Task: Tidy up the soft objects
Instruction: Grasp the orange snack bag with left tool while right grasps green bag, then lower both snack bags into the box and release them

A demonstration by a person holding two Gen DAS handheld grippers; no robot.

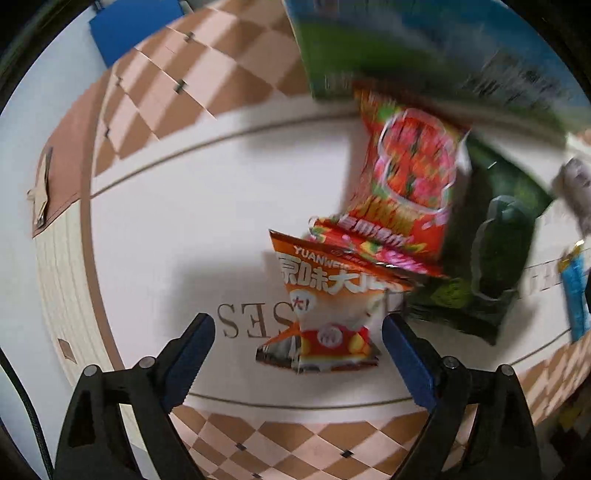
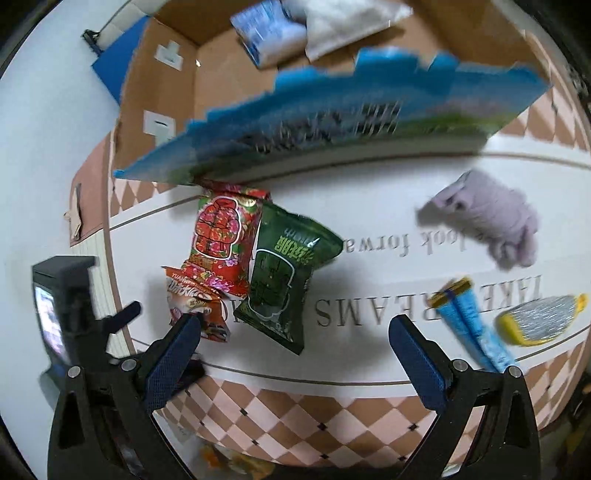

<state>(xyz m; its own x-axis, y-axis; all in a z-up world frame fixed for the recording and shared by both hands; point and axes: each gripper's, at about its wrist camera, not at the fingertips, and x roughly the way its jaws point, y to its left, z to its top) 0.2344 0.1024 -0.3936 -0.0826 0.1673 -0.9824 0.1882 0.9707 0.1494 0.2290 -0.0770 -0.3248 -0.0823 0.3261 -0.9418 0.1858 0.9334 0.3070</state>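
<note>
Snack bags lie on a white mat with lettering [image 1: 184, 229]. An orange-and-white bag [image 1: 328, 310] lies just in front of my open left gripper [image 1: 298, 328], between its blue pads but not clamped. A red flowered bag [image 1: 410, 184] and a dark green bag [image 1: 495, 251] lie beyond it. In the right wrist view the red bag [image 2: 221, 236] and green bag [image 2: 284, 273] lie ahead of my open, empty right gripper [image 2: 295, 328]. A large blue-and-green bag [image 2: 332, 122] is blurred and tilted over the cardboard box [image 2: 162, 96]. A lilac plush [image 2: 487, 218] lies at right.
A blue tube-shaped pack [image 2: 472, 325] and a yellow-rimmed silver item [image 2: 535, 317] lie at the right front. The box holds a blue-white pack [image 2: 269, 33] and a pale bag [image 2: 343, 26]. The left gripper's body [image 2: 66, 314] stands at left. The mat has a checkered border [image 2: 332, 410].
</note>
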